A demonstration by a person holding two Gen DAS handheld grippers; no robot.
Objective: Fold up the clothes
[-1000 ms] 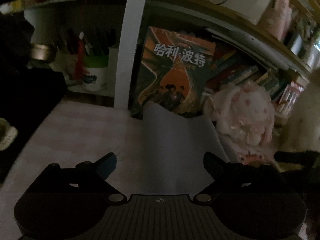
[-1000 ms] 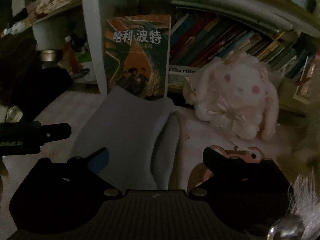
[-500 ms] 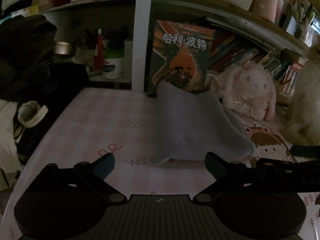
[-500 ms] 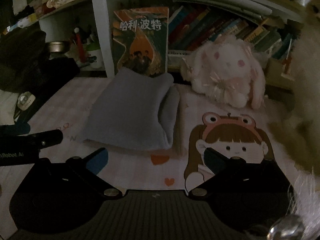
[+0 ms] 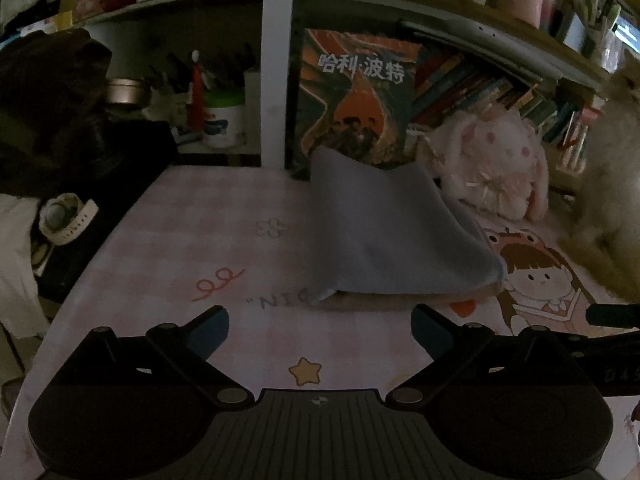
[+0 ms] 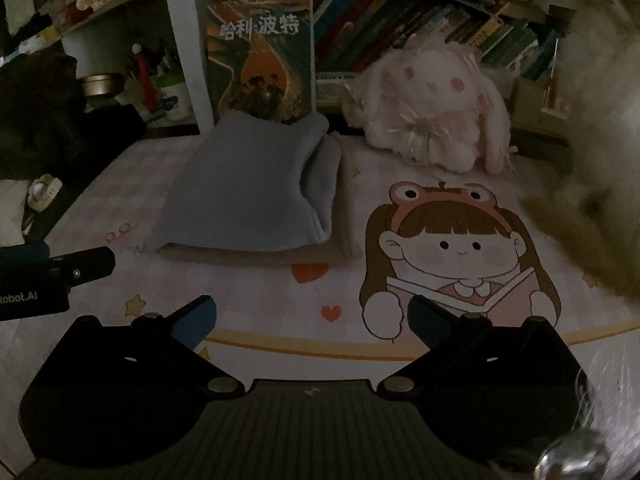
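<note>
With the folded grey-blue fleece garment [image 6: 256, 184] lying flat beside the cartoon-girl print [image 6: 452, 248], folding looks finished; left gripper [image 5: 320, 326] and right gripper [image 6: 310, 318] hover wide apart, empty; next, probably fetch another.

One folded grey-blue garment [image 6: 248, 188] is lying at the centre of the frame on one pink printed mat [image 6: 360, 280], and one pink plush rabbit [image 6: 432, 120] is sitting at upper right. One large book [image 6: 264, 68] is standing upright at upper centre, with one white watch [image 5: 66, 218] lying at far left. Two grippers are showing: the left gripper [image 5: 320, 330] and the right gripper [image 6: 312, 320], each with two fingers spread wide.
</note>
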